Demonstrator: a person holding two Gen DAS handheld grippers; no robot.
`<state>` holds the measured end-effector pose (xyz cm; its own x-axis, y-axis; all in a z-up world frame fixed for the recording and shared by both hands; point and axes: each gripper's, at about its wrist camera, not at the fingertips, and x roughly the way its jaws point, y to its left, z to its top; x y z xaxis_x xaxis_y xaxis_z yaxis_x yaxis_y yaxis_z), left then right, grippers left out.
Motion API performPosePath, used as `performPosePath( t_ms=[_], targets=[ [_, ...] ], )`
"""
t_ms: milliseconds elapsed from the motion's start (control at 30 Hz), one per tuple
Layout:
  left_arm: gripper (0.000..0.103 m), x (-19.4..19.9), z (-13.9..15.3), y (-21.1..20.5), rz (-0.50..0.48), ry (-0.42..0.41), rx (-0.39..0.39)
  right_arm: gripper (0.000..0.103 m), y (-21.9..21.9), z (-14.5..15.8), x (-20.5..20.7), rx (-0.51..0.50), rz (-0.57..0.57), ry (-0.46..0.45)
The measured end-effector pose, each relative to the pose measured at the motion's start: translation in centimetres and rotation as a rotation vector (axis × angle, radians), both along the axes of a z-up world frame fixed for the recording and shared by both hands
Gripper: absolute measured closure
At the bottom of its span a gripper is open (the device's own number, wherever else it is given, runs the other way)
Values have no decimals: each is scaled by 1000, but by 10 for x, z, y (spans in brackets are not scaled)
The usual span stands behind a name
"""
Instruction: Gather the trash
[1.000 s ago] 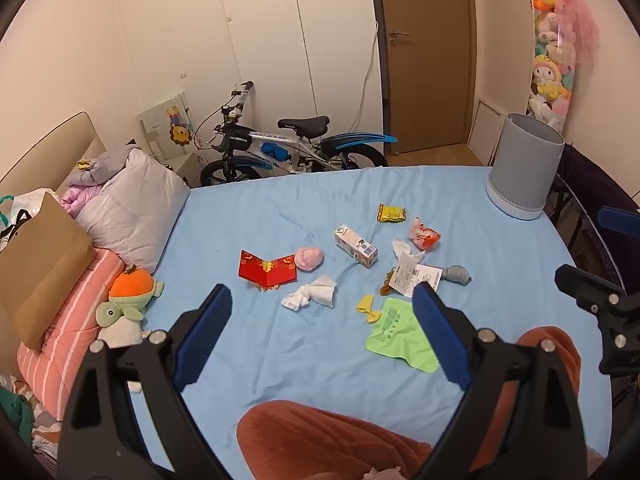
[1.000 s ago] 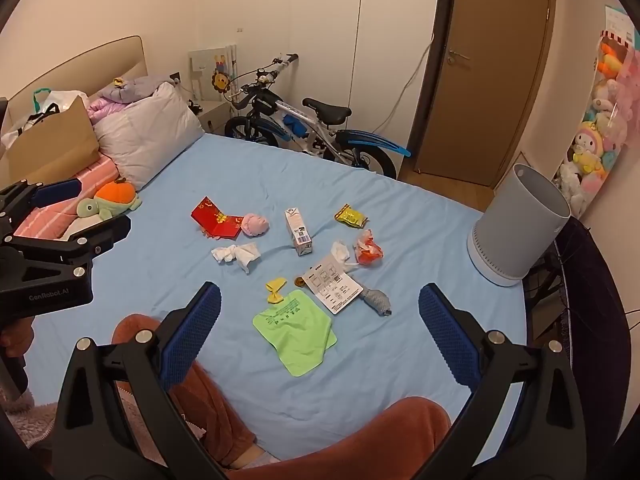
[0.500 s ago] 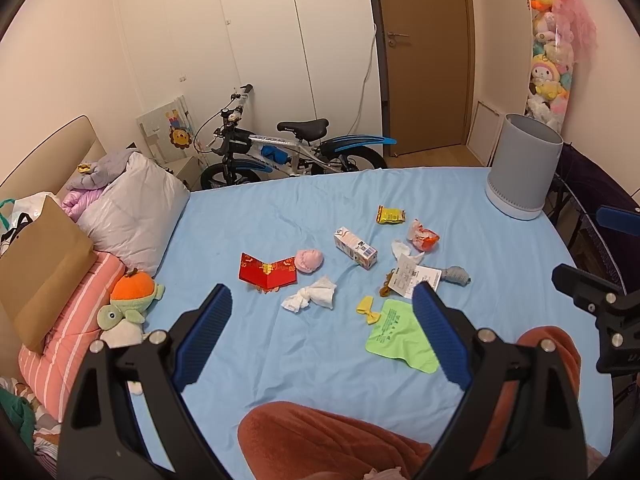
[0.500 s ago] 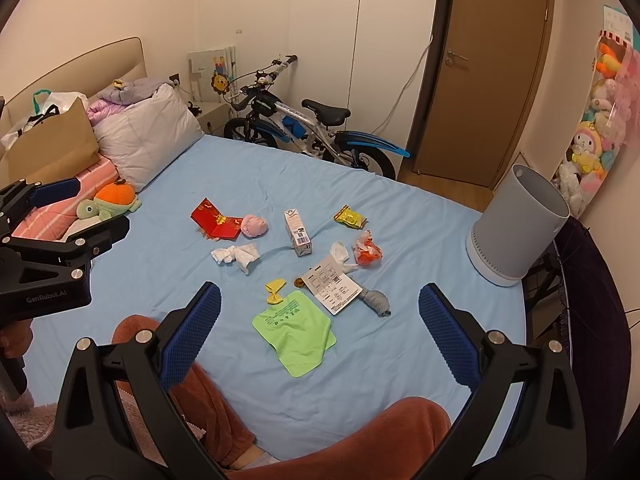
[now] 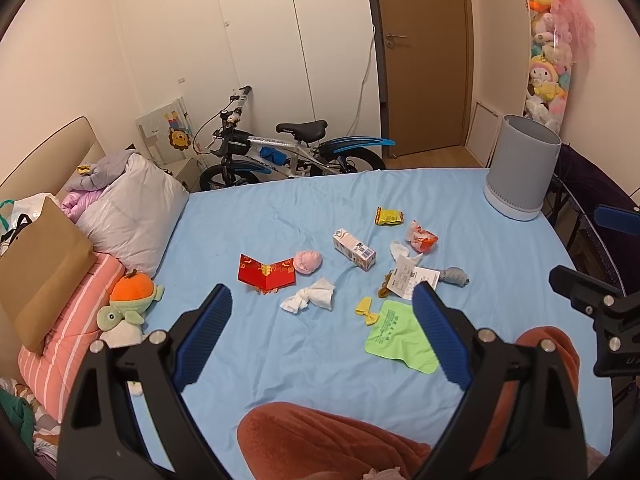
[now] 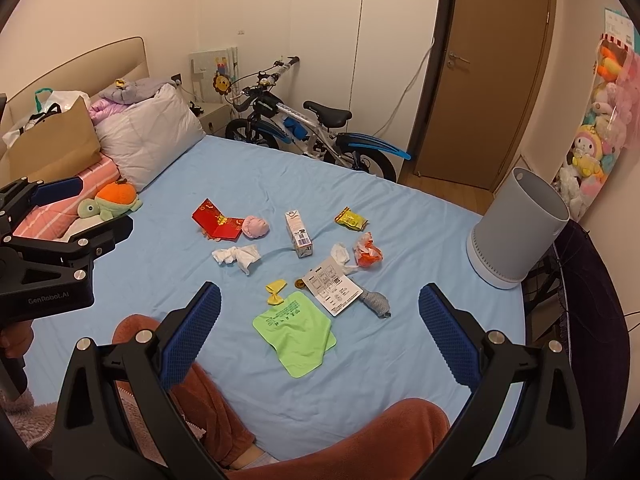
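Trash lies scattered mid-bed on the blue sheet: a red card (image 5: pixel 266 277), a pink ball (image 5: pixel 307 261), a small carton (image 5: pixel 354 249), a white tissue (image 5: pixel 310 300), a yellow wrapper (image 5: pixel 388 216), an orange wrapper (image 5: pixel 422 237), a paper leaflet (image 5: pixel 412 276) and a green bag (image 5: pixel 400 336). A grey bin (image 5: pixel 520 172) stands at the bed's far right; it also shows in the right wrist view (image 6: pixel 516 224). My left gripper (image 5: pixel 322 334) and right gripper (image 6: pixel 318 332) are open and empty, held above the near edge.
Pillows (image 5: pixel 132 216), a turtle plush (image 5: pixel 128 304) and a brown paper bag (image 5: pixel 40 272) line the left side. A bicycle (image 5: pixel 280 156) stands beyond the bed by the door. My knees in rust trousers (image 5: pixel 320 440) are at the near edge.
Both views have shifted only slightly; the grippers stay open and the trash has not moved.
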<state>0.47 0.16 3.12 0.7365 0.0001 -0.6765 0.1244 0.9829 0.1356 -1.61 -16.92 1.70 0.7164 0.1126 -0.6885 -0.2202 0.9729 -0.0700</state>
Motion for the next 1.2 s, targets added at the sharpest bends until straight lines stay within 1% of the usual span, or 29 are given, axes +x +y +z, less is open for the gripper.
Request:
performPosePath(
  t_ms=[100,133,167,433,500,767,833,1200],
  targets=[
    [12,5,5,3,0,2,-2,7,0,1,0,-3,1,-5],
    [12,2,0,-2,-2,-1,2,7,0,0,0,-3,0,-6],
    [12,-5,-15,-4,-6,-6,11,7,-1,1,0,-2,0,-6],
    [12,2,-10,-3,-8,-7,11,7,2,0,-2,-5,0,-10],
    [12,-5,-15,-5,-6,-10,10,7,2,0,-2,-6,0,-11],
    [12,1,-13,-4,-5,-10,9,7,2,0,-2,-6,1,-11],
    [12,-6,-15,-5,-7,-11,10,7,2,0,-2,-6,0,-11],
    [12,7,-12,-2,-13,-11,12,7,2,1,-3,-8,-2,-15]
  ],
)
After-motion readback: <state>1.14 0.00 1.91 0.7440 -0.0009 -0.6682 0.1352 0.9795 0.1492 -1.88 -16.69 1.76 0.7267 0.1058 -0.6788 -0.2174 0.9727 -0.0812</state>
